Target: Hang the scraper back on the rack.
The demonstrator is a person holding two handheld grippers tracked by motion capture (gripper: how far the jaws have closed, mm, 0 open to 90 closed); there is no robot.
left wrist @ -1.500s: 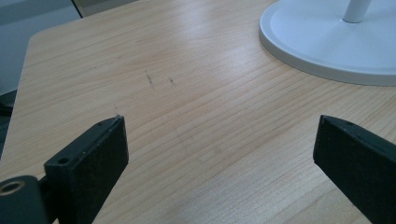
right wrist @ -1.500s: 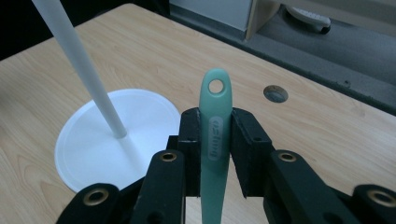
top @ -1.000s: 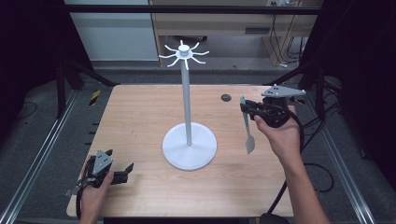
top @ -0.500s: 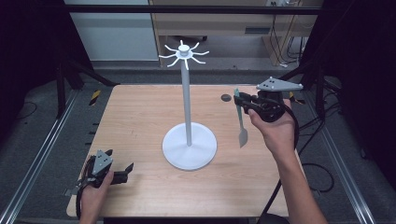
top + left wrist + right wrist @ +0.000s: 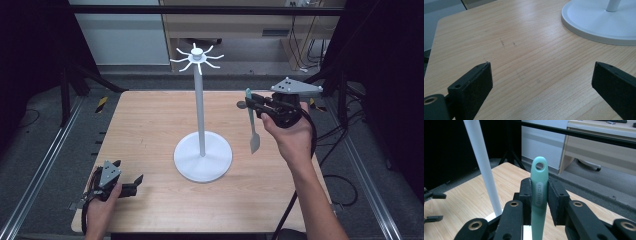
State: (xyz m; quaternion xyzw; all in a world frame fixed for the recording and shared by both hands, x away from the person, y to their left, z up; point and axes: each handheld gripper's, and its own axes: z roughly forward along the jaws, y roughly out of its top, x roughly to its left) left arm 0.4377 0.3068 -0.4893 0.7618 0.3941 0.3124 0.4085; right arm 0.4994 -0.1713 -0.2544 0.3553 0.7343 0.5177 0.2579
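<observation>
Table (image 5: 150, 125) in high view is light wood-grain laminate with rounded corners; on it a white stand (image 5: 202, 150), round flat base, thin matte pole, curved hook prongs fanned out at the top. Right gripper (image 5: 252, 102) is raised above the table, to the right of the pole, clamped on a pale green spatula (image 5: 252, 127) near its handle end; the blade hangs below the jaws, clear of the table. Left gripper (image 5: 132, 181) sits low at the near left corner, base just ahead of it and to its right, jaws apart. Left gripper view: left gripper (image 5: 541, 82) jaws flat black, wide apart, bare wood between them, smooth white base rim (image 5: 599, 23) ahead-right. Right gripper view: right gripper (image 5: 539, 202) pads pinch the spatula (image 5: 539, 185) handle from both sides; handle smooth, rubbery-looking, embossed oval logo, hanging hole poking above the jaws; pole (image 5: 484, 167) stands beyond, left of the jaws.
</observation>
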